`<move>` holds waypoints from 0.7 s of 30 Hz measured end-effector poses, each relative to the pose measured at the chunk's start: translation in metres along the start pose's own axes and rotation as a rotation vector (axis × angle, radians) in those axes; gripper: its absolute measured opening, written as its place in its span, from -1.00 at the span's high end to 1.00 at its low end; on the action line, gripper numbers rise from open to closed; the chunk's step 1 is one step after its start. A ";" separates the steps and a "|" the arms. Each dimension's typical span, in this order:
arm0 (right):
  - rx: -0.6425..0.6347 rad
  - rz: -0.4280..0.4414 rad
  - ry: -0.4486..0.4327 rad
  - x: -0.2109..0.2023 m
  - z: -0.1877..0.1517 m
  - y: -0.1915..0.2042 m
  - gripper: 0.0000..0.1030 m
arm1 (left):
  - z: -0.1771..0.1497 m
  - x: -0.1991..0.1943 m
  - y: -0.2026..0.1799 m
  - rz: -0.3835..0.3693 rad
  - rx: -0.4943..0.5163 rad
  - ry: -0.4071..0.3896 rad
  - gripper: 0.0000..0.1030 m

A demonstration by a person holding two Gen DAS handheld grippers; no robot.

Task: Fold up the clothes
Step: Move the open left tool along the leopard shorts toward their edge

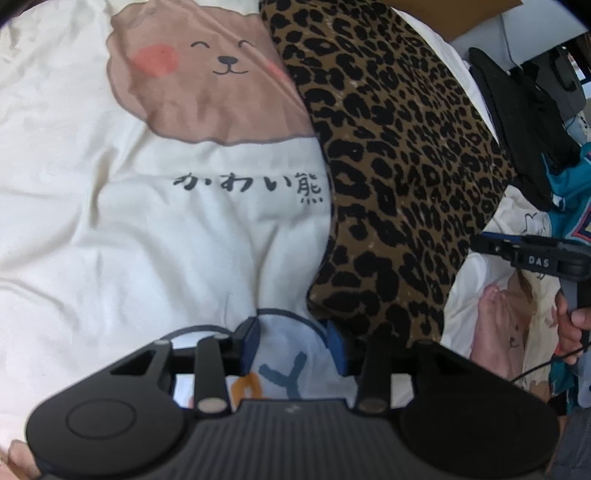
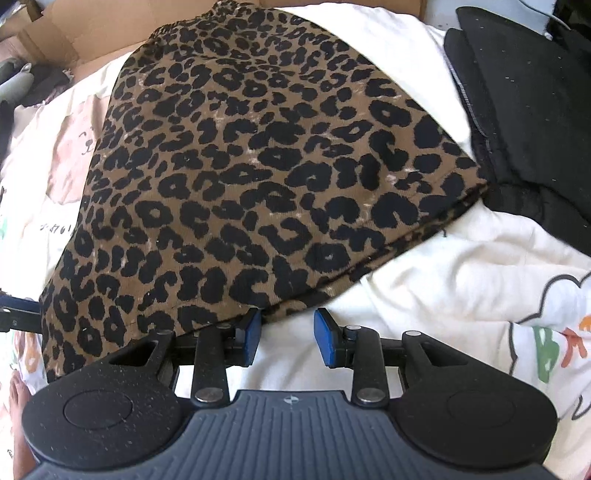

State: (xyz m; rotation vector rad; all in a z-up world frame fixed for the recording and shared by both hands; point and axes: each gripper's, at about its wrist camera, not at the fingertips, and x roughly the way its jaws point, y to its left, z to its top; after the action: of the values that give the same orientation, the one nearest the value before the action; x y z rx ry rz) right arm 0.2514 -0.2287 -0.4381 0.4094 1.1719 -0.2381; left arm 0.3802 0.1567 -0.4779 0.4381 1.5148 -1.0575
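Left wrist view: my left gripper (image 1: 291, 341) hangs with its blue pads spread and nothing between them, over the cream bedspread (image 1: 110, 221) with the bear print. The leopard-print garment (image 1: 399, 166) lies ahead and to the right of these fingers, its near corner just past the right pad; whether it touches I can't tell. It runs as a long band from that near end up toward the far edge of the bed, so its long axis points away from me, leaning left at the top. At the right edge of this view sits the right gripper's black body (image 1: 535, 258), a hand (image 1: 576, 325) under it. Right wrist view: my right gripper (image 2: 288, 332) is also released, pads apart and empty, and the garment (image 2: 258, 166) lies dead ahead, flat, doubled along its right-hand edge from what I can see. Its near hem sits right at the left pad, maybe brushing it. A black garment (image 2: 524, 110) sits at the far right corner of the bed, cardboard box (image 2: 92, 33) beyond the far edge. I judge the right hand nearer the hem. This flat, partly layered state fits mid-fold or nearly done.
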 end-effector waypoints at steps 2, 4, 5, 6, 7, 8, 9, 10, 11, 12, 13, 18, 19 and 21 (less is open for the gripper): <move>-0.001 0.018 -0.006 -0.004 0.000 0.002 0.26 | -0.002 0.002 -0.003 -0.007 0.005 0.003 0.18; -0.003 0.036 -0.011 -0.007 0.001 0.004 0.26 | -0.006 0.001 -0.003 -0.002 0.016 0.003 0.18; -0.003 0.045 -0.014 -0.009 0.001 0.005 0.26 | -0.008 0.001 -0.004 0.003 0.021 0.001 0.18; -0.004 0.054 -0.017 -0.011 0.001 0.006 0.26 | -0.008 0.002 -0.006 0.006 0.024 -0.002 0.18; -0.005 0.064 -0.019 -0.012 0.001 0.007 0.26 | -0.009 0.002 -0.007 0.009 0.026 -0.005 0.18; -0.005 0.073 -0.022 -0.014 0.002 0.008 0.26 | -0.009 0.003 -0.009 0.015 0.029 -0.008 0.18; -0.007 0.082 -0.024 -0.016 0.002 0.010 0.26 | -0.009 0.004 -0.011 0.023 0.039 -0.011 0.18; -0.017 0.094 -0.022 -0.015 0.001 0.013 0.25 | -0.009 0.004 -0.013 0.032 0.052 -0.016 0.19; -0.027 0.107 -0.019 -0.015 0.001 0.016 0.25 | -0.008 0.004 -0.014 0.040 0.061 -0.022 0.20; -0.037 0.119 -0.016 -0.015 0.001 0.020 0.25 | -0.008 0.003 -0.015 0.046 0.066 -0.029 0.20; -0.046 0.131 -0.013 -0.014 0.000 0.023 0.25 | -0.007 0.001 -0.013 0.047 0.057 -0.043 0.20; -0.096 0.193 0.000 -0.012 -0.001 0.040 0.25 | -0.004 -0.012 0.005 0.010 -0.059 -0.110 0.20; -0.106 0.205 0.003 -0.012 -0.002 0.043 0.25 | -0.004 -0.013 0.007 0.018 -0.068 -0.118 0.21; -0.129 0.228 0.007 -0.012 -0.002 0.050 0.25 | -0.003 -0.012 0.009 0.041 -0.069 -0.121 0.22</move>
State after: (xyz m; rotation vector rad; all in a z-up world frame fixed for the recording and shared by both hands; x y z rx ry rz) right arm 0.2642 -0.1833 -0.4186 0.4264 1.1304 0.0363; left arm 0.3881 0.1676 -0.4703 0.3495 1.4241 -0.9798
